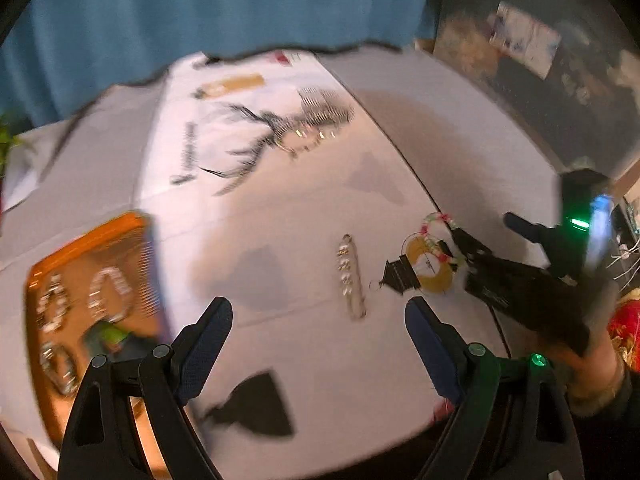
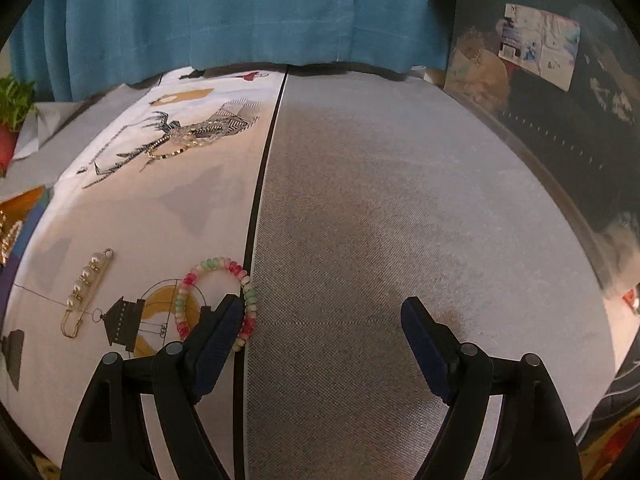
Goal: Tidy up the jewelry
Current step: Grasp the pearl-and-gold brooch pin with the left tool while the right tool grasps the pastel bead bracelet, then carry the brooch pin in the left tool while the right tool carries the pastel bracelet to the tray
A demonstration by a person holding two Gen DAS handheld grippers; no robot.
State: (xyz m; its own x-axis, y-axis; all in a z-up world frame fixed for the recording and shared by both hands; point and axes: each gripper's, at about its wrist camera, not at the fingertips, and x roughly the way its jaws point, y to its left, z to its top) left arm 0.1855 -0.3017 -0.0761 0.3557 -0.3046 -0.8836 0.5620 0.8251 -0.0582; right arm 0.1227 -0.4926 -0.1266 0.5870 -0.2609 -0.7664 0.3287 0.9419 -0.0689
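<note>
Left jaws: the left gripper [image 1: 318, 344] stands wide apart with nothing between its pads, over bare cloth.
Right jaws: the right gripper [image 2: 322, 336] is opening; nothing lies between the pads, though its left finger overlaps the beaded bracelet [image 2: 218, 300] from above.
Nearest pieces: the pearl pin [image 1: 351, 276] lies loose on the printed cloth [image 1: 280, 208], just beside the bracelet.
Farther piece: a pile of chains [image 2: 186, 140] rests on the deer print, well apart from both grippers.
Tray: the orange tray [image 1: 44, 276] at the left already holds several sparkly rings or bracelets.
Progress: partly done, I judge; the bracelet, pin and chains are left to sort.
Writing: some lettering on the cloth, too blurred to read.
</note>
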